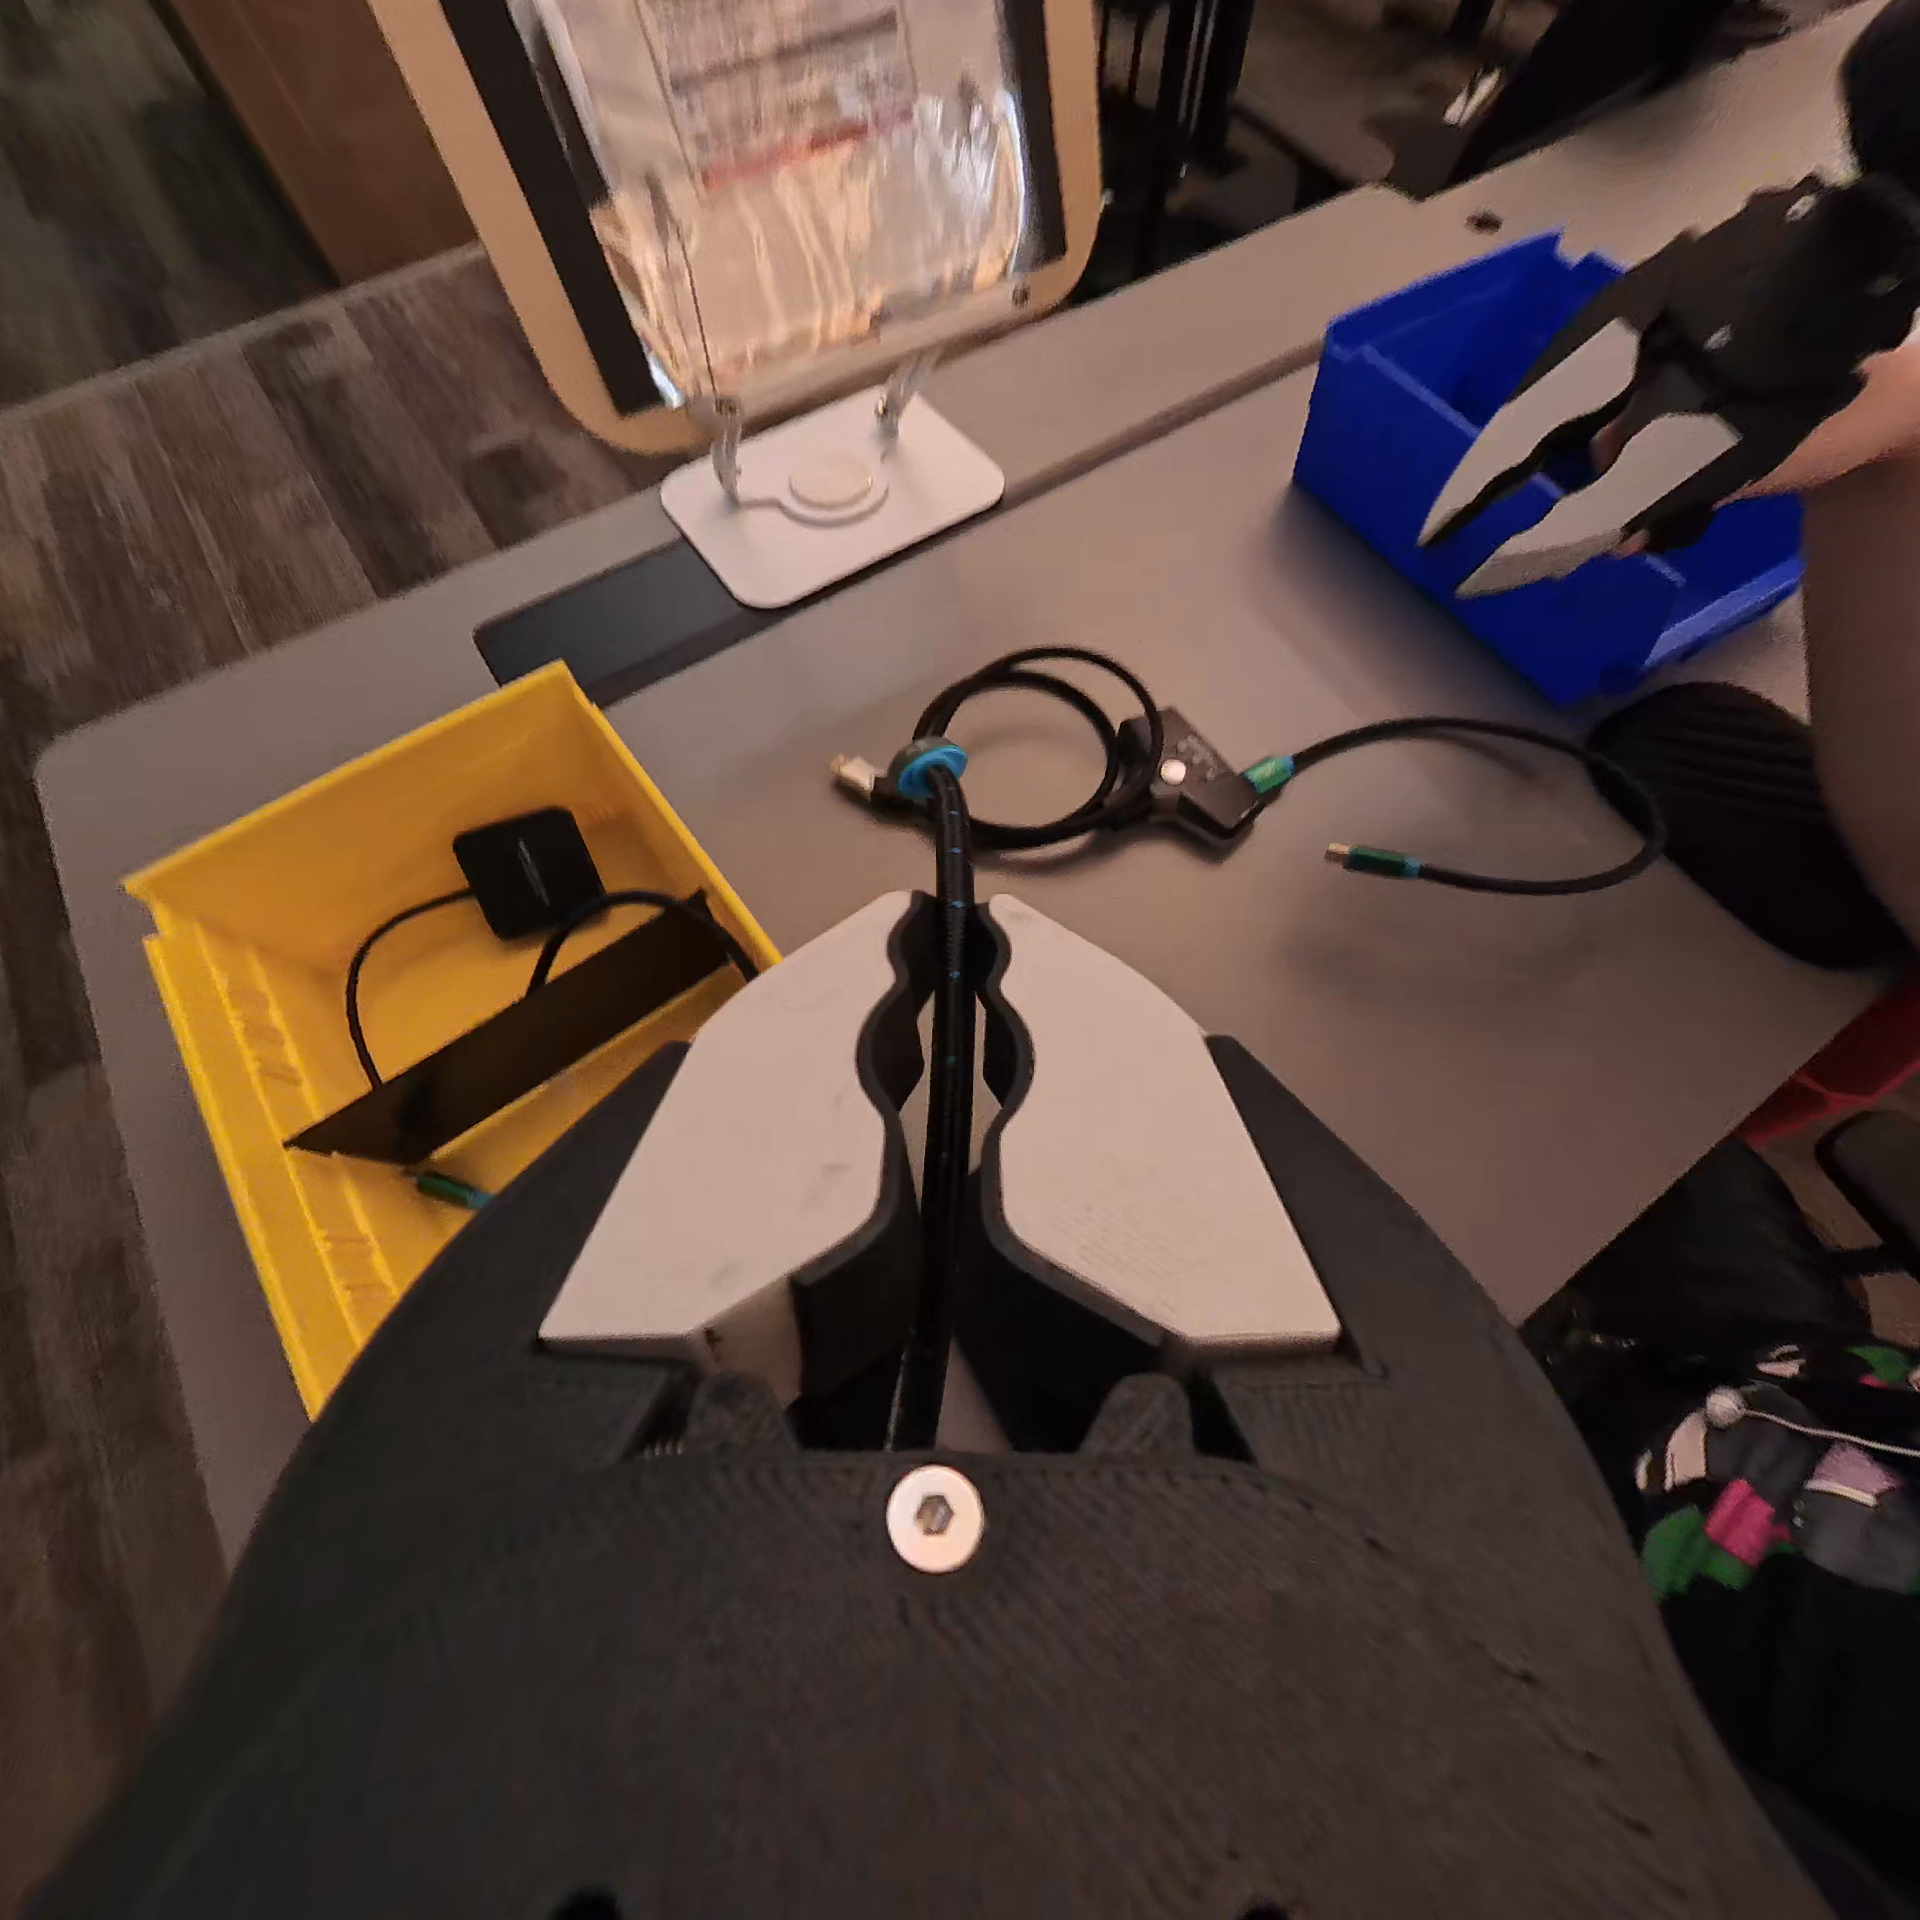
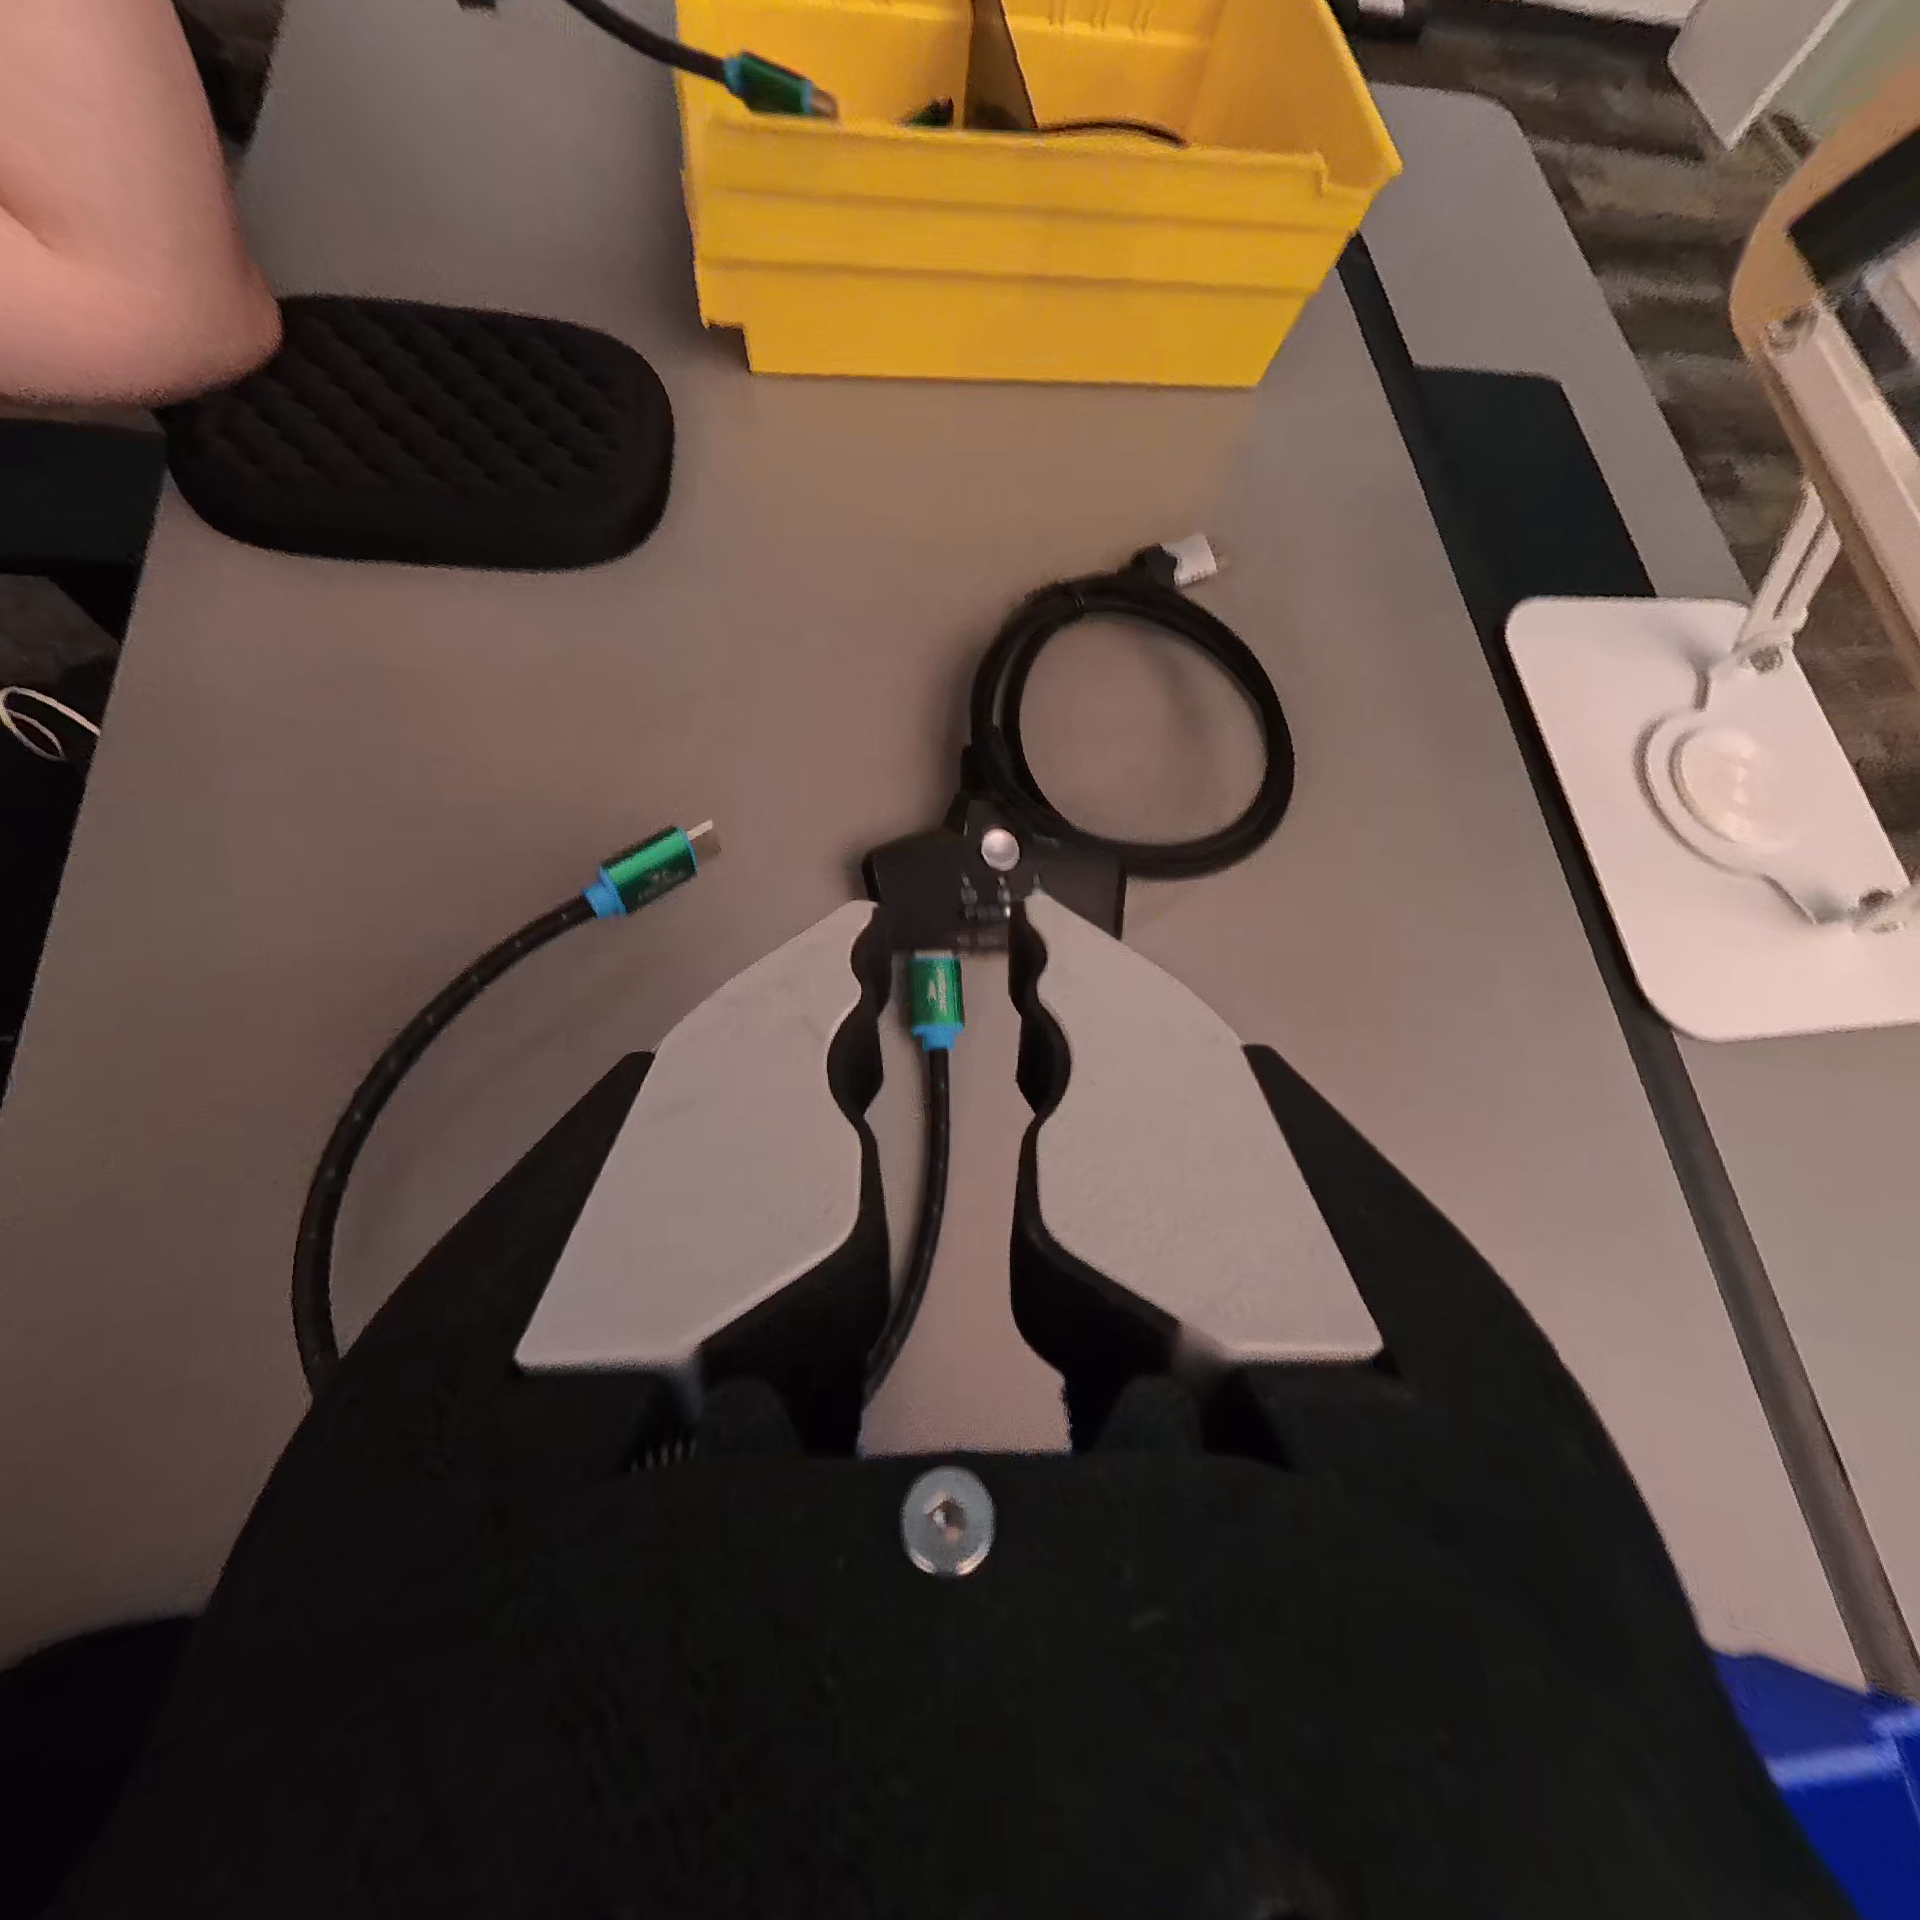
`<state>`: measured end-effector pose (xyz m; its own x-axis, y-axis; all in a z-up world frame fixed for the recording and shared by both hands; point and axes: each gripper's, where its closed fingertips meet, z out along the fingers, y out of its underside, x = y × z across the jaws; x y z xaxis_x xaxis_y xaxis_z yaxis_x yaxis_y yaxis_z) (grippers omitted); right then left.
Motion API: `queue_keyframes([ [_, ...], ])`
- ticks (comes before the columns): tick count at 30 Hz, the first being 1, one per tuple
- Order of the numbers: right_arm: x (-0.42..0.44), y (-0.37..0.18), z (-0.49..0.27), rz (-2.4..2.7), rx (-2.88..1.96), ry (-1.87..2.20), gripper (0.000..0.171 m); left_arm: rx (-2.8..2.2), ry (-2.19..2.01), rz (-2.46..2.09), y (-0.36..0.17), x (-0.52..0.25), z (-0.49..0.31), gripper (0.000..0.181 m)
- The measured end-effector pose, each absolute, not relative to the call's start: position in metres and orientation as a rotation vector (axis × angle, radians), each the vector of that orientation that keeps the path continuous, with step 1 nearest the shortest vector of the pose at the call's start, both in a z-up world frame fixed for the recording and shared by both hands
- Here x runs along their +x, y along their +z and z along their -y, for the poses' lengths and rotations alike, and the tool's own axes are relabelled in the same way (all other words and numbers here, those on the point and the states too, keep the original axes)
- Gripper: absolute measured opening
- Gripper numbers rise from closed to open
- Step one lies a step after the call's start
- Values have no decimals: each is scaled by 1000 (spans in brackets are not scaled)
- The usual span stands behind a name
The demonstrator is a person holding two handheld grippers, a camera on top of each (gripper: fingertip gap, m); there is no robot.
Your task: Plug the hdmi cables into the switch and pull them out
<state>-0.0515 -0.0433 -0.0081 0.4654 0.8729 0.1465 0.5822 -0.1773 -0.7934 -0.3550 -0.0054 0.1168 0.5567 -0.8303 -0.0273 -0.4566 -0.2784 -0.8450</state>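
The small black HDMI switch (image 1: 1184, 774) lies on the grey table (image 1: 1195, 1039) with its own black lead coiled beside it (image 1: 1039, 748). A braided cable's green plug (image 2: 935, 992) sits in the switch (image 2: 966, 873); its other green plug (image 2: 655, 868) lies loose to the left. My left gripper (image 1: 951, 914) is shut on a second braided HDMI cable (image 1: 951, 987), whose blue-collared end (image 1: 923, 774) sticks out ahead and hangs over the yellow bin in the right wrist view (image 2: 774, 88). My right gripper (image 2: 945, 914) is open and empty, held above the table (image 1: 1455, 561), with the plugged-in green plug in line between its fingers.
A yellow bin (image 1: 260, 987) at the left holds a black divider, another small black box and a cable. A blue bin (image 1: 1403, 416) stands at the right. A black padded rest (image 2: 416, 436) and a white stand base (image 2: 1714, 831) with a framed panel flank the switch. About 35 cm separates my left fingertips from my right.
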Motion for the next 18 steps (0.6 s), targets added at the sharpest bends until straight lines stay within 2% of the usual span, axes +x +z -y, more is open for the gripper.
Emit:
queue_keyframes([
  [9,-115,13,36,1274,-1612,249,24,-1549,-752,-1303,154,-285,54,6],
  [13,-124,53,31,1136,-1419,95,28,-1476,-860,-1390,155,-249,62,6],
  [18,-110,96,26,904,-1258,-291,36,-1516,-913,-1350,147,-214,47,6],
])
